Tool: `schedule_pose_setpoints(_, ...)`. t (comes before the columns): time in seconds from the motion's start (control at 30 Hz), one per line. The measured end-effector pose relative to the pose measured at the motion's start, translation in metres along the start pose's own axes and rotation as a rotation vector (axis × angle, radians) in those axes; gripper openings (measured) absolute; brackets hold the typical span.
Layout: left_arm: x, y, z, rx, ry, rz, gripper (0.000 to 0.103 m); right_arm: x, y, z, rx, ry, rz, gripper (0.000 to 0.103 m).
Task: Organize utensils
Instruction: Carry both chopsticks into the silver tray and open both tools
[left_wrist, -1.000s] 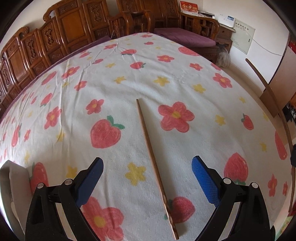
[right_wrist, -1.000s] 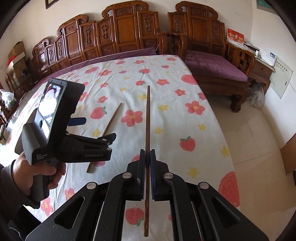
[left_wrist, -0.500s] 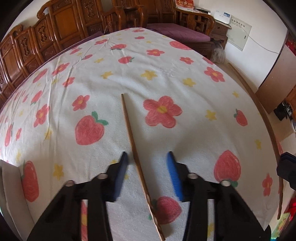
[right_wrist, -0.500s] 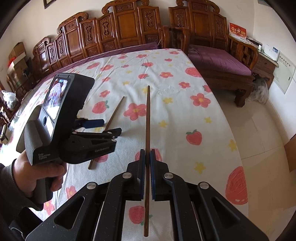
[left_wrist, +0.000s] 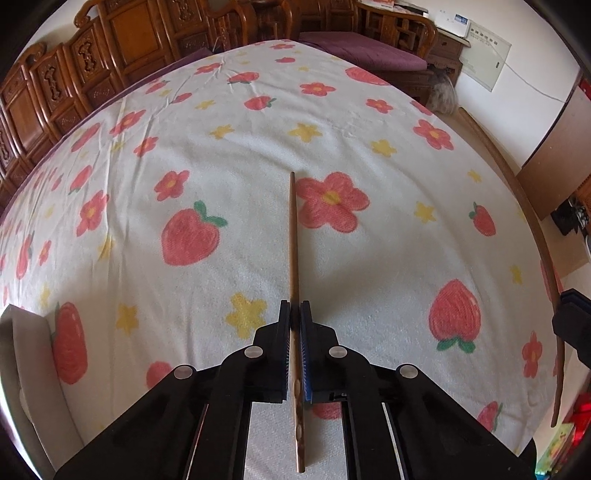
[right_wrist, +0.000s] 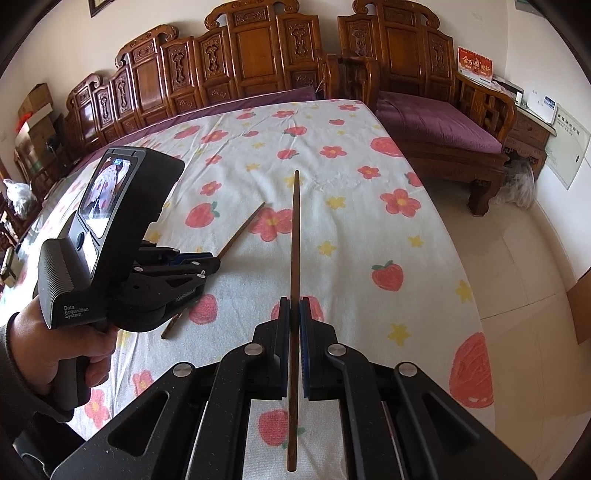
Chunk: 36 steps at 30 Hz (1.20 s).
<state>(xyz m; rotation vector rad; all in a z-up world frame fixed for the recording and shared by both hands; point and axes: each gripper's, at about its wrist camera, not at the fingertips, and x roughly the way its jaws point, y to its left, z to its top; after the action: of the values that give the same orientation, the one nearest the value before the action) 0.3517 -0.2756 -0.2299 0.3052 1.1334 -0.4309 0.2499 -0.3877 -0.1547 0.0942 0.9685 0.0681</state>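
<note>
Two wooden chopsticks are dealt with here, one in each gripper. The left gripper is shown with its blue pads drawn narrow onto the first chopstick, which is pinched near its thicker, patterned end; most of the stick runs forward beyond the fingertips, its thin tip low over the flowered cloth, and only a short length trails back behind the pads. Whether the tip touches the cloth cannot be told. The right gripper is likewise closed tight on the second chopstick, held off the bed with the long part ahead of the fingers and a short stub behind. In the right wrist view the left gripper is seen low over the cloth, held by a hand. The sticks are judged light, stiff and smooth, so they are likely to pivot or slide between the pads if gripped far from the middle; a hold nearer the balance point, square across the shaft, would be steadier.
</note>
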Motion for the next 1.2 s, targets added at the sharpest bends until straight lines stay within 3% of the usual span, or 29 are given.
schedule_pose_setpoints(0.53, -0.054, 0.023, -0.012, 0.003, -0.106, 0.015, 0.004, -0.012, 0.015, 0.003, -0.028, -0.032, 0.025, 0.006)
schedule_pose_setpoints(1.2, -0.146, 0.138, -0.056, -0.093, -0.228, 0.062, 0.004, -0.008, 0.077, 0.04, -0.138, -0.038, 0.055, 0.006)
